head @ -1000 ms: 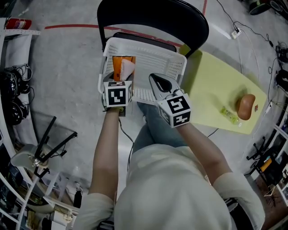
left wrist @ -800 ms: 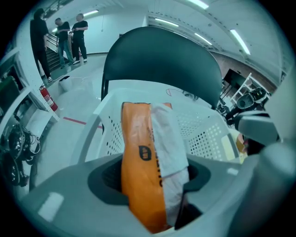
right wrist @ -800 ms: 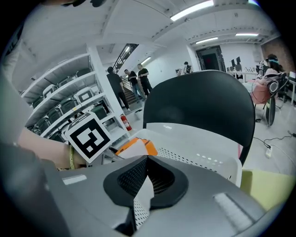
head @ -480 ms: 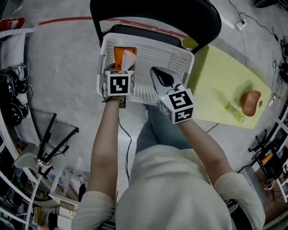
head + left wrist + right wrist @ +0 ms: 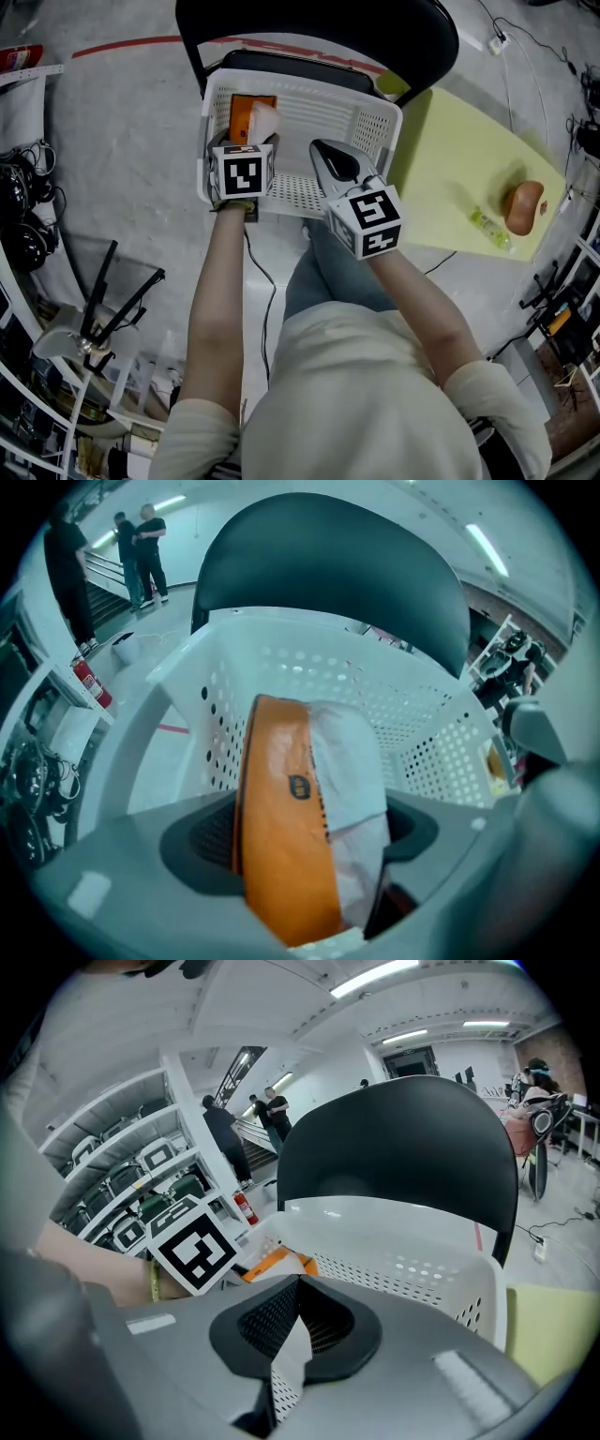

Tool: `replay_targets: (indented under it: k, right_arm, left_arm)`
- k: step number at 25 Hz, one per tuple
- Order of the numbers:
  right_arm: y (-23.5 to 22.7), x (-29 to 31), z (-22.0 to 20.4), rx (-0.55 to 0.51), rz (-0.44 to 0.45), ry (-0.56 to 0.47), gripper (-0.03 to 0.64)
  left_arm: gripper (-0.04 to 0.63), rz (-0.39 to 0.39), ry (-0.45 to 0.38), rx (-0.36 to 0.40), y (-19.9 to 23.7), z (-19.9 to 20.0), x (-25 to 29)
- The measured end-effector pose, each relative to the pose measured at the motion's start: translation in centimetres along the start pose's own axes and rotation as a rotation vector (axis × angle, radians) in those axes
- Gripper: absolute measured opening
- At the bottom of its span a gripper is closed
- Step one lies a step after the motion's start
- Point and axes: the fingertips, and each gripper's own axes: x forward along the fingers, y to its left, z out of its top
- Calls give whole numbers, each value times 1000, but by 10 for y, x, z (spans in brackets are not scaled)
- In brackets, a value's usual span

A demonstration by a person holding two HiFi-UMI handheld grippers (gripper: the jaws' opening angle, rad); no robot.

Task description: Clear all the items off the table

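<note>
A white perforated basket [image 5: 309, 89] sits on a black chair [image 5: 319, 28]. My left gripper [image 5: 246, 139] hangs over the basket's left part. An orange-and-white packet [image 5: 253, 114] stands on edge between its jaws. In the left gripper view the packet [image 5: 300, 827] fills most of the gap of the left gripper [image 5: 309, 850]. The jaws have just been opening, and a thin gap shows at the packet's right side. My right gripper [image 5: 326, 155] is shut and empty over the basket's front rim; its tips [image 5: 298, 1290] meet. A brown rounded item [image 5: 523, 206] and a small yellow-green item [image 5: 487, 225] lie on the yellow table [image 5: 450, 159].
The table stands to the right of the chair. A folded black stand [image 5: 112, 300] and shelving with cables [image 5: 23, 216] are on the left. People [image 5: 141, 550] stand far off by stairs, and a red fire extinguisher [image 5: 92, 682] is near them.
Both grippers have come down a little toward the basket. The packet now sits lower inside the basket's left part.
</note>
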Motion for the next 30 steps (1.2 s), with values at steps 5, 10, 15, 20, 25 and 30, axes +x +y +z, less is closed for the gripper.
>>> replay_targets:
  k: [5,10,15,20,25,30]
  right_arm:
    - [2,-5,-2,-1,-5,-4,-2]
    - [10,-10,-1,-7,-2,-15,0]
    - [16,-16,1,-11,0,-29,0]
    - [22,-26,4,-22,3,-44,0]
    - [26,-38,4,-31,6,-55,-2]
    - [32,-60,7,-48,10,-72,0]
  left_arm:
    - [383,1,-45,-19,0,6,-10]
    - [371,-13,-50,-33,-1,6,-21]
    - [336,-14,-76,-42,-5,7,-34]
    - [232,-4,-110,-47,-7,11,-53]
    - [141,-14,-133,-40,-16,9,-72]
    - [47,-12,-169,-52,-30,6,-98]
